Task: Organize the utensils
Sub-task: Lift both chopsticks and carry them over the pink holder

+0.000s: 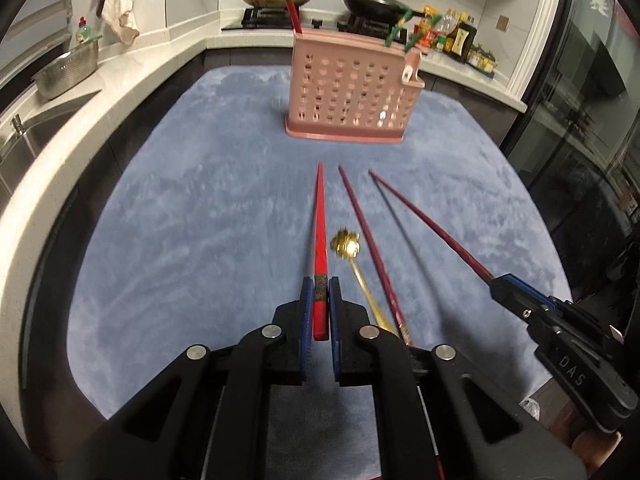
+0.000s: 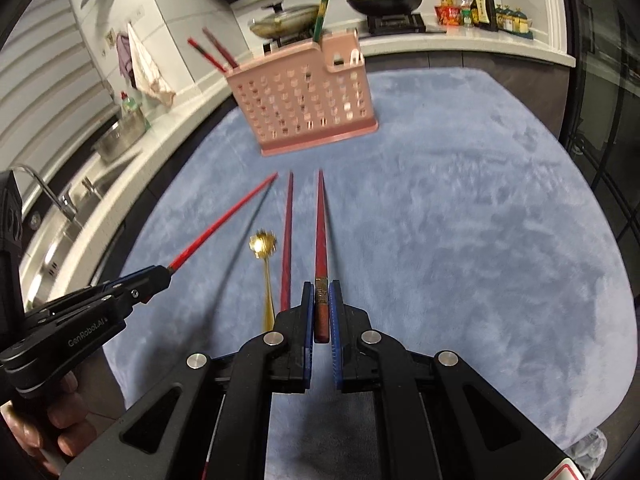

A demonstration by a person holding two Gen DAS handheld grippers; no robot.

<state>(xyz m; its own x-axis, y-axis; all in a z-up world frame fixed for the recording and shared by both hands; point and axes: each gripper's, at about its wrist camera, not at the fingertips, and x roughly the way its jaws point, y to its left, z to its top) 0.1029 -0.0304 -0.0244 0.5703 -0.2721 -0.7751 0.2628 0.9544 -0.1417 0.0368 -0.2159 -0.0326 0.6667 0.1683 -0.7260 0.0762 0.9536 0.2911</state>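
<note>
Short of the pink basket [image 1: 352, 92], both grippers pinch one chopstick each, left gripper [image 1: 319, 292] on red chopstick [image 1: 320, 216], right gripper [image 2: 321, 298] on darker chopstick [image 2: 320, 224], tips pointing basketward, left marginally nearer.

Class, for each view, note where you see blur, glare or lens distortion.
Left wrist view: pink basket slightly motion-blurred, glare on the gold spoon, counter edges bowed by the fisheye. Right wrist view: basket and blue mat smeared, corners dark.
</note>
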